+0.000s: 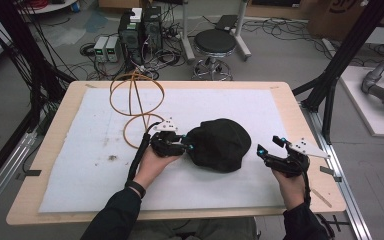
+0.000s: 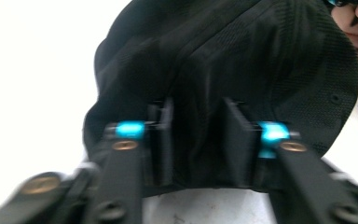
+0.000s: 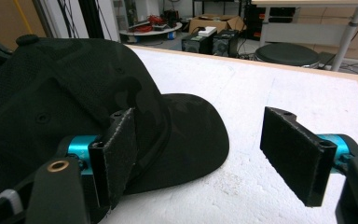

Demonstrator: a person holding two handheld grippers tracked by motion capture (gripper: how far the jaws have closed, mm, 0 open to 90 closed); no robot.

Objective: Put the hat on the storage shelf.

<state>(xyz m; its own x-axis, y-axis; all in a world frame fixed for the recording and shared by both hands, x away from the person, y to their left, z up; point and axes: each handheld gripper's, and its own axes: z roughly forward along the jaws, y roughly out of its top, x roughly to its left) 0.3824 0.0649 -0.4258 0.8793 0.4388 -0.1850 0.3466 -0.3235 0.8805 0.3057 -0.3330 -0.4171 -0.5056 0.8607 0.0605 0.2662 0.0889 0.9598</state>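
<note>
A light wooden table carries a white foam-like mat that covers nearly all of its top, leaving a bare wood border. Near the middle of the mat lies a black fabric baseball cap with a faint dark camouflage pattern, crown toward the person's left and flat brim toward the far right; its underside and back strap are hidden. A loop of orange cable coils on the mat's far left part, well apart from the cap, and trails off the table's far edge.

The left gripper, black with blue fittings and a pale plate on top, is held in the left hand and sits at the cap's left edge. In the left gripper view the picture is motion-blurred: its jaws stand a little apart with the cap's rear fabric bulging between them, and whether the pads actually press the cloth is hard to make out. A hand shows cut off at the top right corner of that view.

The right gripper, held in the right hand, hovers just beside the cap's right side without touching it. In the right gripper view its jaws are spread wide, the left pad overlapping the brim in the picture, the right pad over bare mat. Dark sleeves are cropped by the bottom edge of the high view.
</note>
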